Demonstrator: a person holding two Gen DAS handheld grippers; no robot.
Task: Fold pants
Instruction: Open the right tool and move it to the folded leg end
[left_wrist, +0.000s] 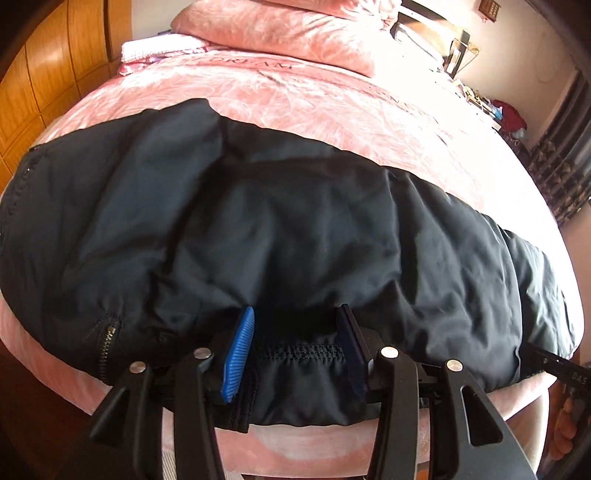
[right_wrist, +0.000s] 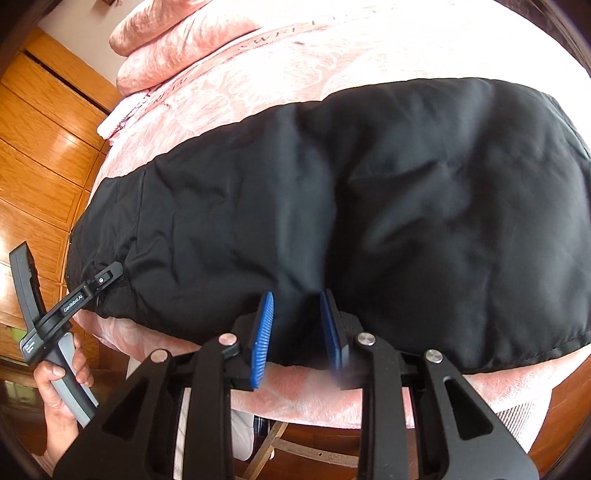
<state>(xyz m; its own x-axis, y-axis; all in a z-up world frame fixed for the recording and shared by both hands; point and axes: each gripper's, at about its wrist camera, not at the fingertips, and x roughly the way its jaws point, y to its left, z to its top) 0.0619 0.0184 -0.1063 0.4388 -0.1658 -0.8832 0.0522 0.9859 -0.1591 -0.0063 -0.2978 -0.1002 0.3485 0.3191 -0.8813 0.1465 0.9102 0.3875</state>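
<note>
Black padded pants (left_wrist: 295, 221) lie lengthwise across the near side of a pink bed (left_wrist: 332, 110). My left gripper (left_wrist: 295, 310) straddles their near edge, jaws apart. A stitched hem (left_wrist: 299, 354) lies slack between the blue pads, and a zipper (left_wrist: 107, 343) shows to the left. My right gripper (right_wrist: 297, 295) stands over the near edge of the pants (right_wrist: 406, 203), its pads a little apart with dark cloth between them; no clear pinch shows. In the right wrist view a hand (right_wrist: 62, 373) holds the left gripper's handle at the pants' left end.
Pink pillows (left_wrist: 295, 29) are stacked at the head of the bed. Wooden wardrobe doors (right_wrist: 44, 155) stand close along the left side. A cluttered shelf (left_wrist: 480, 99) and a patterned curtain (left_wrist: 565, 166) are at the far right. Wooden floor (right_wrist: 314, 443) shows below the bed's edge.
</note>
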